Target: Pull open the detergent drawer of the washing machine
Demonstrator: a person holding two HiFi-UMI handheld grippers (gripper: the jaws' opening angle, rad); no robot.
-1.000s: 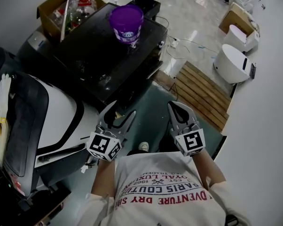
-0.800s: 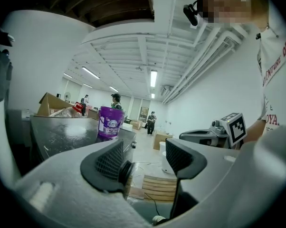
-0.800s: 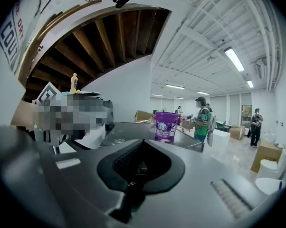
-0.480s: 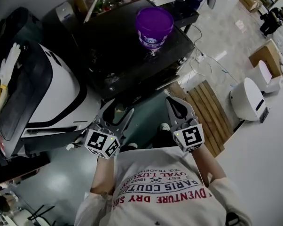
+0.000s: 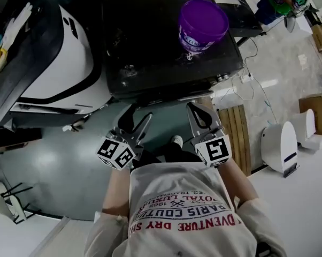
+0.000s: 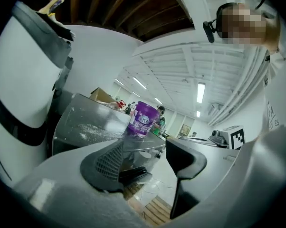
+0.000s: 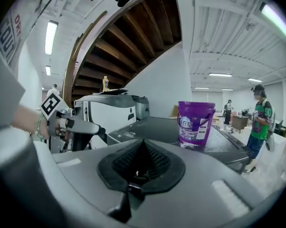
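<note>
The black-topped washing machine (image 5: 150,47) stands straight ahead, with a purple bucket (image 5: 202,23) on its lid. Its front edge faces me, and I cannot make out the detergent drawer from above. My left gripper (image 5: 139,112) hovers just short of that front edge, open and empty. My right gripper (image 5: 197,109) hangs beside it, shut on nothing. In the left gripper view the open left gripper (image 6: 145,151) frames the lid's edge (image 6: 90,127) and the bucket (image 6: 144,119). In the right gripper view the shut right gripper (image 7: 142,148) points at the lid (image 7: 152,127) and bucket (image 7: 195,123).
A white machine (image 5: 59,52) with a dark lid stands left of the black one. A wooden pallet (image 5: 237,138), cables (image 5: 246,84) and a white round appliance (image 5: 281,146) are on the right. A person in green (image 7: 257,122) stands beyond the machine.
The head view has swung so the black machine now lies straight ahead. Both grippers have sunk towards its front edge. Their jaws look unchanged.
</note>
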